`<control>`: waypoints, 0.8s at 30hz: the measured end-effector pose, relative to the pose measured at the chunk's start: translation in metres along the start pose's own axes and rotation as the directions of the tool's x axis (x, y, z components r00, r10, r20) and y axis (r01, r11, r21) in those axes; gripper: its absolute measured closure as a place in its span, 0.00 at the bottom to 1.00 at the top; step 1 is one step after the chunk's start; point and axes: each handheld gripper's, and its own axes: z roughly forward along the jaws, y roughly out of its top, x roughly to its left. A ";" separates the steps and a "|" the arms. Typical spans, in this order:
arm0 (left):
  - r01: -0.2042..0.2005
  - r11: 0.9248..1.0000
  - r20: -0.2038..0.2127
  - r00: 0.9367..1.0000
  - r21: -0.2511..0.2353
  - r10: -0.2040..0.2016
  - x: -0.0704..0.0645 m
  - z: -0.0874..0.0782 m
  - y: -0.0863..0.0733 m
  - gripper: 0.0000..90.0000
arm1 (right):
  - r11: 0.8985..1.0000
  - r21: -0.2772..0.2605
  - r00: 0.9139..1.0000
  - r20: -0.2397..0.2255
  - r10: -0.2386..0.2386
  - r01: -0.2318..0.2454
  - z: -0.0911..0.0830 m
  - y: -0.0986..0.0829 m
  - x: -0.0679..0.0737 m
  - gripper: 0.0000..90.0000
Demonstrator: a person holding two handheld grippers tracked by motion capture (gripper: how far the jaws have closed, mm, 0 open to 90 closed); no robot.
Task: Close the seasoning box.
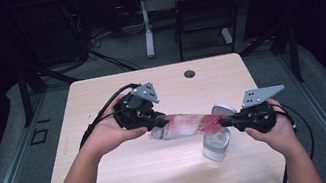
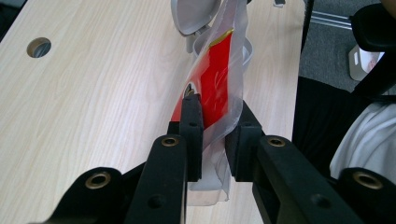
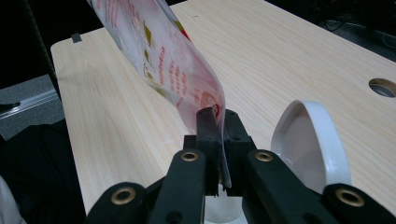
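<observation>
High view: both tongs, left tongs [image 1: 158, 121] and right tongs [image 1: 227, 122], clamping a red pouch [image 1: 184, 124] above an open-lidded container [image 1: 216, 144]; tilting slowly, keeping mouth over rim.

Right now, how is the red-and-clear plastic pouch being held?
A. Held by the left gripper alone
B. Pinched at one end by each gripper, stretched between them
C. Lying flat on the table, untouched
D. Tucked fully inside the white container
B: the left gripper and the right gripper each clamp one end of the pouch, which spans between them above the open white container.
</observation>
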 end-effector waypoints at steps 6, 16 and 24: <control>0.002 1.000 -0.001 1.000 -0.002 -0.002 -0.001 0.000 0.000 0.88 | 1.000 -0.001 1.000 0.000 0.002 -0.002 0.000 0.000 0.000 0.98; 0.003 1.000 -0.006 1.000 0.002 -0.003 0.001 0.000 0.001 0.89 | 1.000 -0.004 1.000 0.001 0.004 -0.004 0.000 0.000 0.000 0.98; 0.003 1.000 -0.003 1.000 0.009 -0.003 0.002 0.000 0.003 0.89 | 1.000 -0.003 1.000 0.005 0.005 -0.005 0.000 0.000 -0.001 0.98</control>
